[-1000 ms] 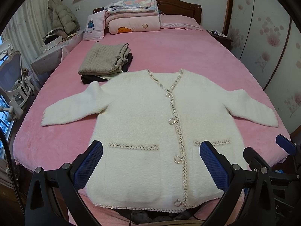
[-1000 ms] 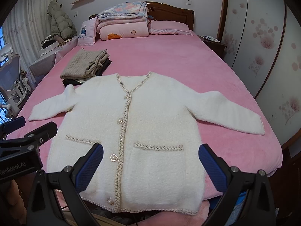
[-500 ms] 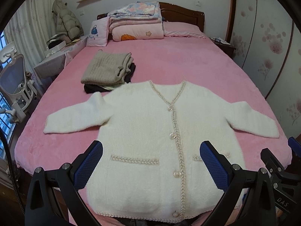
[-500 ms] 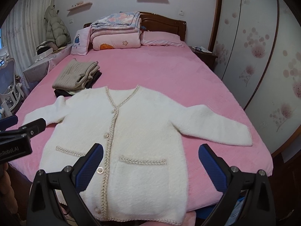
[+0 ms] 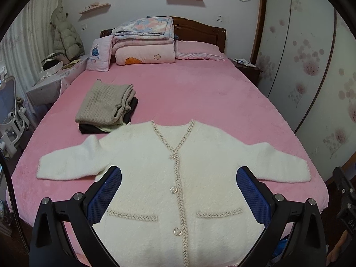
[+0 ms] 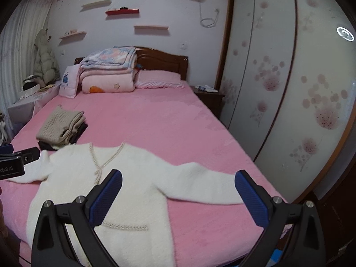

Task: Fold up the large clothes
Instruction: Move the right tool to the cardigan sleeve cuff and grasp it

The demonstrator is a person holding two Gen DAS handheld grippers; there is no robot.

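The pink bed point(image 5: 200, 93) fills both views, and the white cardigan point(image 5: 142, 173) lies flat, face up, across its lower half, collar toward the headboard, sleeves spread left and right. The left gripper point(image 5: 179, 191) hangs over the button line, jaws wide apart and empty; the right gripper point(image 6: 178, 195), equally spread, frames the right sleeve point(image 6: 200, 184), so it is probably nearer that sleeve. Only the left view shows both pockets and the hem-side buttons

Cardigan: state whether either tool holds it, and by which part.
Nothing is held. Left tool and right tool are open above the cardigan, which lies flat on the bed.
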